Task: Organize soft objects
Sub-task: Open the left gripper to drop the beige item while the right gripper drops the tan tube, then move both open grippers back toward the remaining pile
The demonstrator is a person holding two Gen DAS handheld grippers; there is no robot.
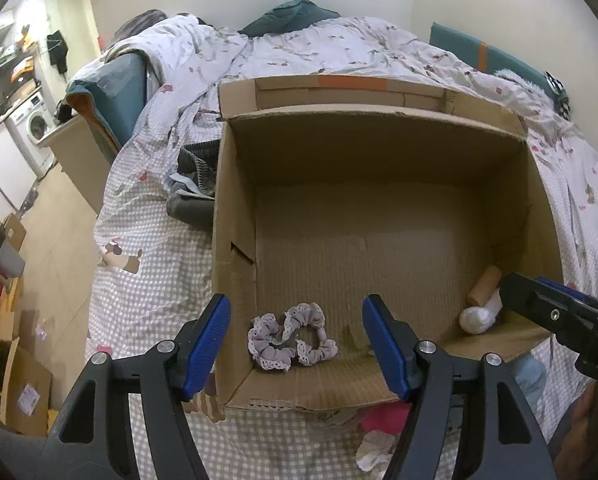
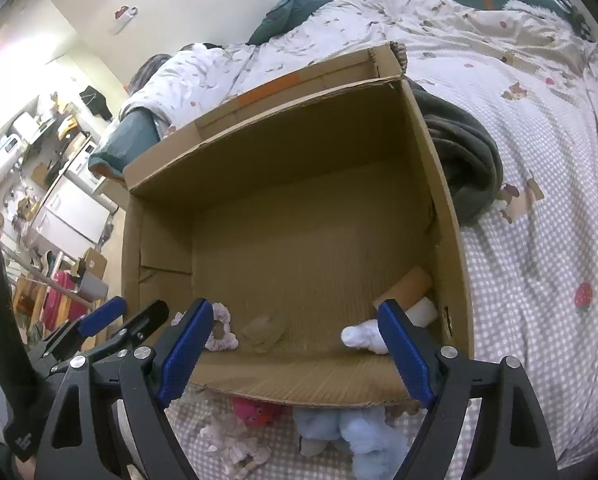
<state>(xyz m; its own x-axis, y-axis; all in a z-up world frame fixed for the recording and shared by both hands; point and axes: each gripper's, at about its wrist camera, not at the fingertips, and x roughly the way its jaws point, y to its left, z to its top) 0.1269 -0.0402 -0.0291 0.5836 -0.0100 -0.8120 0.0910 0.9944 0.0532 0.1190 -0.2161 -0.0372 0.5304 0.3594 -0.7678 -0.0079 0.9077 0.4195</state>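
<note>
An open cardboard box [image 1: 235, 208] [image 2: 447, 216] lies on a bed. On its floor at the near left rests a lilac lace-edged scrunchie [image 1: 291, 336] [image 2: 219, 332]. In the near right corner are a white sock roll [image 1: 479, 316] [image 2: 359, 336] and a tan roll [image 1: 486, 286] [image 2: 407, 286]. My left gripper [image 1: 295, 300] [image 2: 135, 312] hangs open above the scrunchie without touching it. Over the box's near edge my right gripper [image 2: 295, 305] [image 1: 531, 292] is open, one finger beside the white sock roll and nothing held.
Before the box's near wall lie a pink soft toy [image 2: 255, 410], a light blue plush [image 2: 351, 428] and white lace cloth [image 2: 235, 444]. A dark grey blanket [image 2: 459, 160] bunches right of the box; dark clothes [image 1: 191, 184] sit left. A clear item [image 2: 263, 330] lies inside.
</note>
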